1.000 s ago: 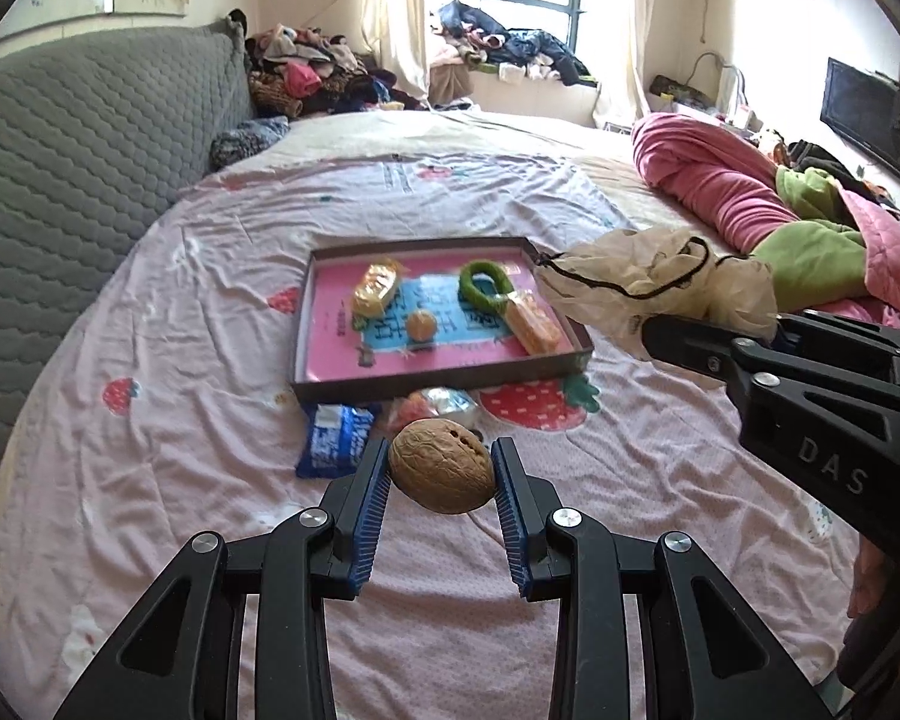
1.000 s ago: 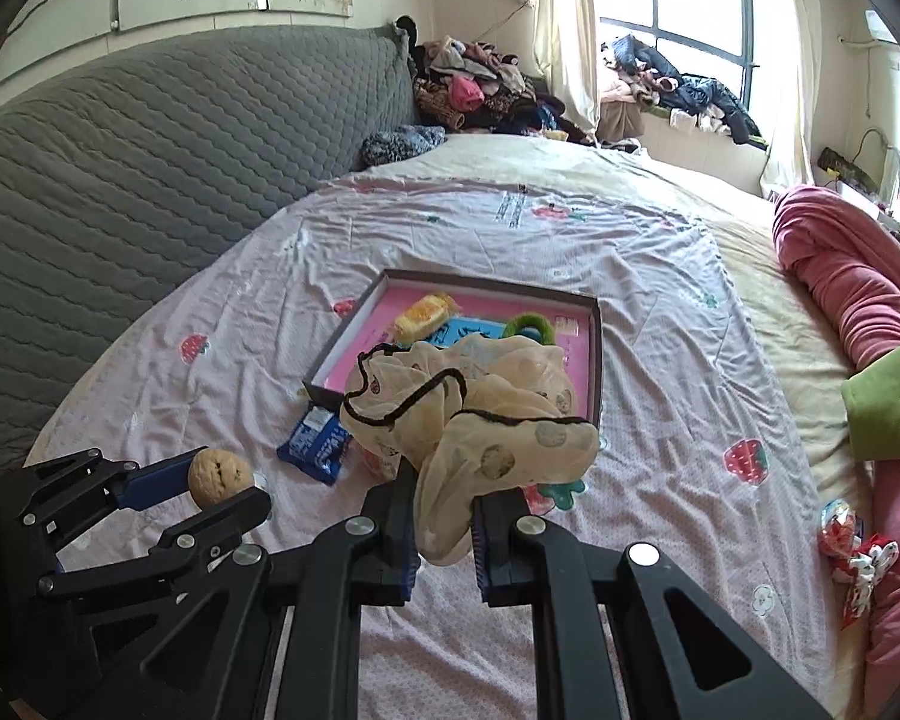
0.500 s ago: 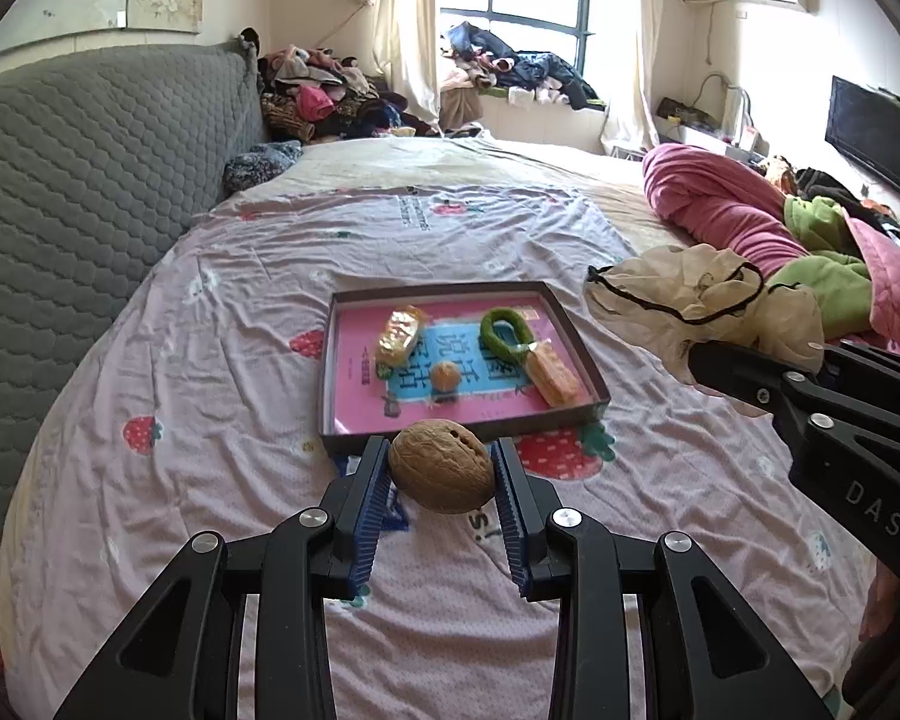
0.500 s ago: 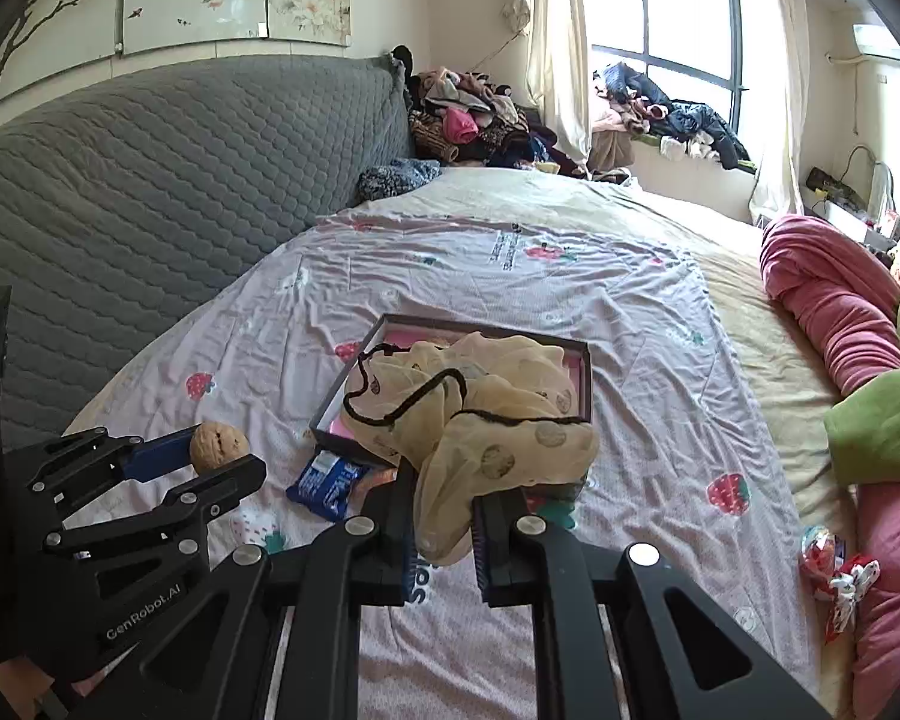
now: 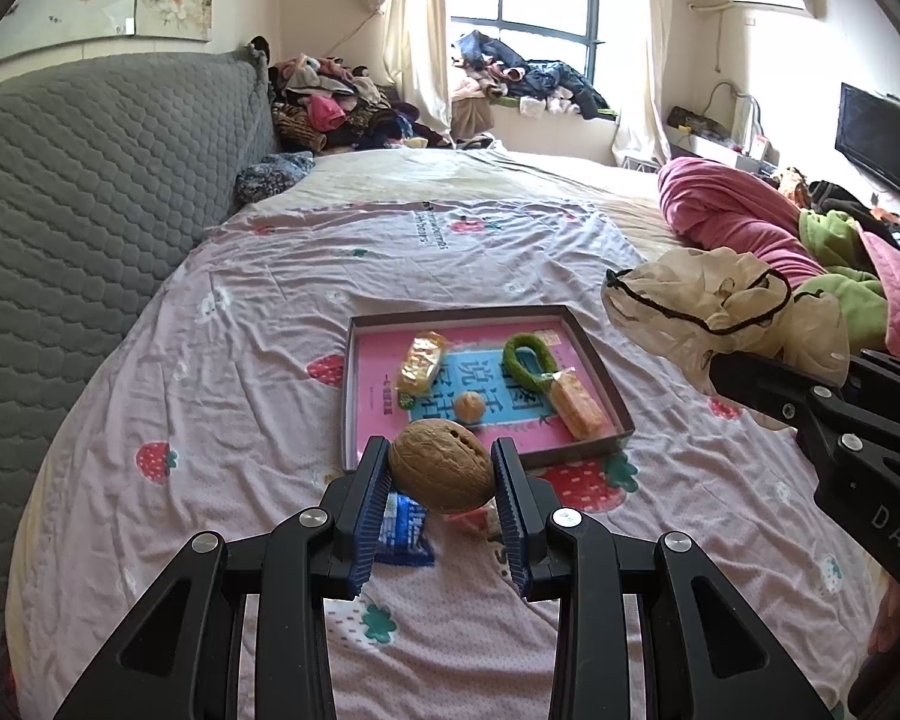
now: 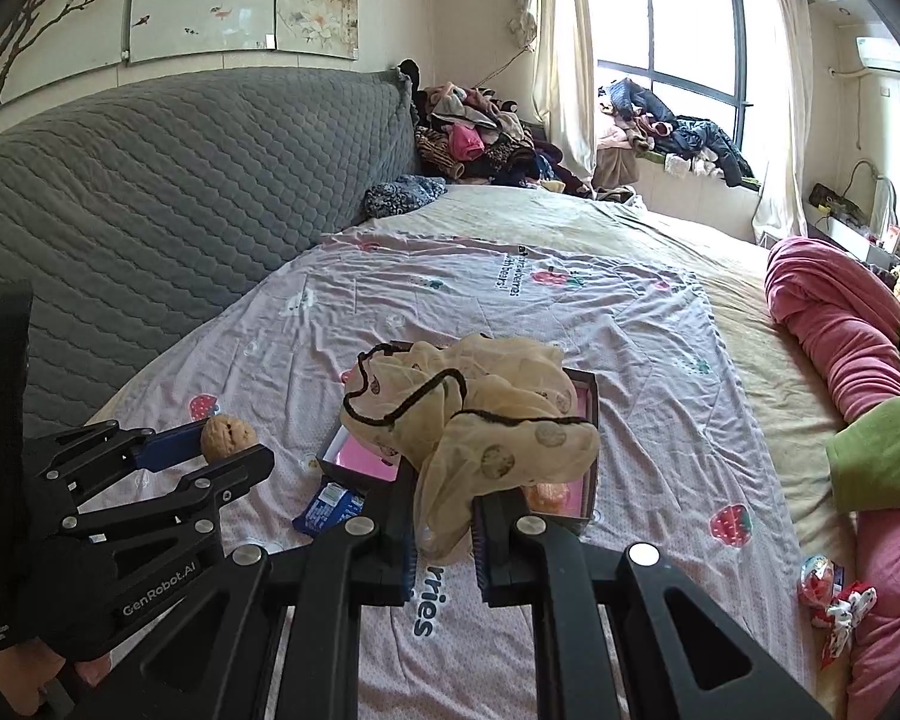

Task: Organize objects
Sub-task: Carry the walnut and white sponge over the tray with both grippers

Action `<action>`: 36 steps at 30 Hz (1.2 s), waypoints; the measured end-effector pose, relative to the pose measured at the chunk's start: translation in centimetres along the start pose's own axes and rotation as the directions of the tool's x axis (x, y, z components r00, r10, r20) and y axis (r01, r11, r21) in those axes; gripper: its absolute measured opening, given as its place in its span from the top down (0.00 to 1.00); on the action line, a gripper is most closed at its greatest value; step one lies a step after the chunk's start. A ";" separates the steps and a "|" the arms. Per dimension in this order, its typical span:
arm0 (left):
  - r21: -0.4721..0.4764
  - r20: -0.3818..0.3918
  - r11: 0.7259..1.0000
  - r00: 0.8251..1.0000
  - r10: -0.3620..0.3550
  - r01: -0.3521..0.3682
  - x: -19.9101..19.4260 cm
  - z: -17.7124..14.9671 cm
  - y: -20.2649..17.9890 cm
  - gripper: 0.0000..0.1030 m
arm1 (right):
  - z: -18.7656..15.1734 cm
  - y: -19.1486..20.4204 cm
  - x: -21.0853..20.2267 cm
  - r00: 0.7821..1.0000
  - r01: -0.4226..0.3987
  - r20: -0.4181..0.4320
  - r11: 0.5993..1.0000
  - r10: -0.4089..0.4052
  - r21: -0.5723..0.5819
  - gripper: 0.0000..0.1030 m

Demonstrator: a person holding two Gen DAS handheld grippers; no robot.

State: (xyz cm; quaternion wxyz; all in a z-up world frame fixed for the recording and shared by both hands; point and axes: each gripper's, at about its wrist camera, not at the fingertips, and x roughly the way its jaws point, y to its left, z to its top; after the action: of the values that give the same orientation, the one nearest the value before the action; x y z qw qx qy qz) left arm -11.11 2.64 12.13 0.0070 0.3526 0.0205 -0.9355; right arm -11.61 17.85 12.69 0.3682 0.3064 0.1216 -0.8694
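My left gripper (image 5: 441, 477) is shut on a brown walnut (image 5: 439, 467), held above the bed just in front of the shallow box (image 5: 348, 384). The box has a pink floor and holds a yellow wrapped snack (image 5: 423, 360), a green ring (image 5: 528, 360), a small orange ball (image 5: 469, 407) and an orange bar (image 5: 576, 408). My right gripper (image 6: 444, 516) is shut on a cream, spotted cloth with black trim (image 6: 474, 414), which hangs over the box (image 6: 588, 396) and hides much of it. The walnut (image 6: 228, 438) and left gripper (image 6: 210, 456) also show at the left of the right wrist view.
A blue packet (image 5: 405, 531) lies on the pink strawberry sheet (image 5: 240, 360) under my left gripper. A grey padded headboard (image 5: 78, 192) runs along the left. Pink and green bedding (image 6: 840, 348) is heaped on the right, with red-and-white wrapped sweets (image 6: 834, 594) beside it. Clothes (image 5: 336, 102) pile at the far end.
Both grippers have risen and pulled back with their loads, so the box and blue packet look farther off. The cloth stays hanging from the right gripper, the walnut stays in the left.
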 end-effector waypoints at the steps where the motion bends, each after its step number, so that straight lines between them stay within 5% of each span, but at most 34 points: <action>1: -0.001 0.003 1.000 1.000 -0.001 0.001 0.1 0.2 0.1 0.66 | 0.1 0.0 0.1 1.000 0.000 0.002 1.000 0.000 -0.001 0.86; 20: -0.014 0.003 0.999 0.999 0.050 -0.050 8.8 4.3 3.5 0.66 | 2.7 -2.3 7.3 0.999 -0.005 0.035 0.999 0.003 0.045 0.86; 36: -0.022 -0.022 0.999 0.999 0.048 -0.048 18.1 4.0 4.7 0.66 | 1.1 -4.2 14.7 0.999 0.015 0.039 0.997 -0.018 0.074 0.86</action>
State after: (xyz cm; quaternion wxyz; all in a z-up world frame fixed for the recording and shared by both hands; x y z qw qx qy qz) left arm -27.19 -2.21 3.05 0.0334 0.3631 0.0228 -0.9309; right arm -23.06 11.94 4.34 0.3519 0.3016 0.0847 -0.8821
